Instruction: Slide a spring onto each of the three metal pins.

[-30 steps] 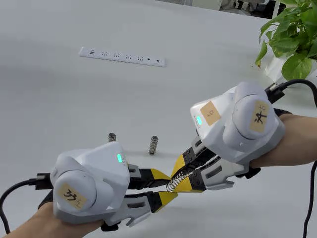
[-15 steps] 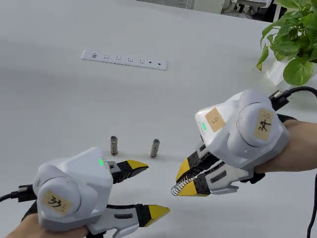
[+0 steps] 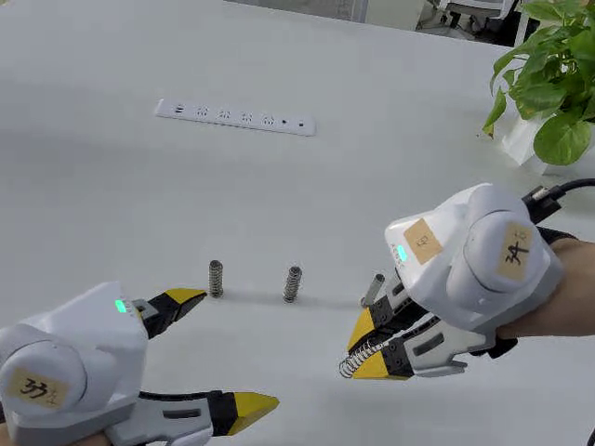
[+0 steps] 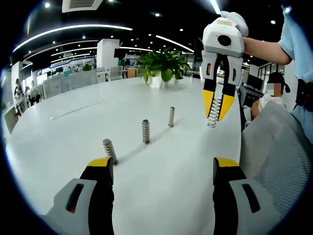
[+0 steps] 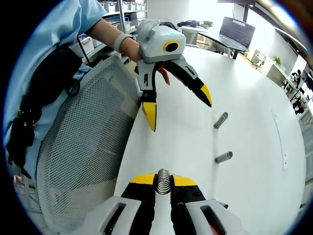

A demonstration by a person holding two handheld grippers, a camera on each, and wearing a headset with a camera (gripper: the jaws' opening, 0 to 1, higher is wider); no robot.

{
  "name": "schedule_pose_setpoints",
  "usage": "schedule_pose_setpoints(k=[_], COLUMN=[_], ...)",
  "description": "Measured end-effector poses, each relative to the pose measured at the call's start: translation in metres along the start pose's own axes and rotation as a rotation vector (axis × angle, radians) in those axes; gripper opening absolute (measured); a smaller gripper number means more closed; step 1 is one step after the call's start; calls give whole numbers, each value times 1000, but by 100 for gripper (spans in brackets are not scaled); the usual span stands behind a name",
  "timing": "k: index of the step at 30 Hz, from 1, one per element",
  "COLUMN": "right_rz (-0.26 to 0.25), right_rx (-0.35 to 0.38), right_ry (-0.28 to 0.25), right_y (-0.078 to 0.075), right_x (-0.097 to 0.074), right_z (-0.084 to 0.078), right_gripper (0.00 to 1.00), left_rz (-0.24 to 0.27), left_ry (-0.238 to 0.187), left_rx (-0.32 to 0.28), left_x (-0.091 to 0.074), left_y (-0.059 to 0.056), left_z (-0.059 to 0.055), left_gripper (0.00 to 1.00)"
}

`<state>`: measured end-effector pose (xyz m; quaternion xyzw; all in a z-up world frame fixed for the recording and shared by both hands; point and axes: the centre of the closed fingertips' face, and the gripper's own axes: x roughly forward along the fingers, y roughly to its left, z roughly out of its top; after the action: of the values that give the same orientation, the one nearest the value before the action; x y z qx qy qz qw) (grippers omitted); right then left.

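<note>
R gripper (image 3: 368, 350) is clamped on the last spring (image 3: 357, 358), up off the surface (image 3: 279, 186), near the bare pin (image 3: 373, 289) but not over it yet. Left pin (image 3: 216, 278) & middle pin (image 3: 293, 283) already wear springs. L gripper (image 3: 218, 351) gapes wide, holding nothing. Risks, imo: the spring hangs tilted, so its free end could miss the pin tip & buckle or pop loose. L gripper's upper jaw sits near the left pin and could nudge it.

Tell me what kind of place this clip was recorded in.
Probably an open-plan office: a white table with a power strip, a potted plant, a mesh chair and a monitor beyond.
</note>
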<state>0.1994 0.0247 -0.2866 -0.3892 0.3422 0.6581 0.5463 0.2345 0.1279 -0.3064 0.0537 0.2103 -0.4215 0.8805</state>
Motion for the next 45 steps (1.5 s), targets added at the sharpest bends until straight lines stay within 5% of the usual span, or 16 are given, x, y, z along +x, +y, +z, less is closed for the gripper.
schedule_pose_setpoints(k=[5, 15, 30, 36, 45], right_rz=[-6, -21, -66, -94, -92], right_rx=[-1, 4, -31, -64, -88], right_ry=[16, 38, 122, 181, 243], right_y=[-2, -15, -59, -93, -107], right_x=[0, -7, -28, -38, -39], right_z=[-5, -15, -31, -44, -54], right_gripper=[8, 7, 8, 8, 8], left_rz=[34, 58, 70, 68, 67], left_ry=[23, 25, 13, 14, 31], left_rx=[-10, -28, -27, -31, -35], left_x=[-5, -12, -14, -13, -12], left_y=[10, 17, 22, 22, 23], left_z=[-9, -13, -9, -10, -15], left_gripper=[99, 99, 99, 98, 96])
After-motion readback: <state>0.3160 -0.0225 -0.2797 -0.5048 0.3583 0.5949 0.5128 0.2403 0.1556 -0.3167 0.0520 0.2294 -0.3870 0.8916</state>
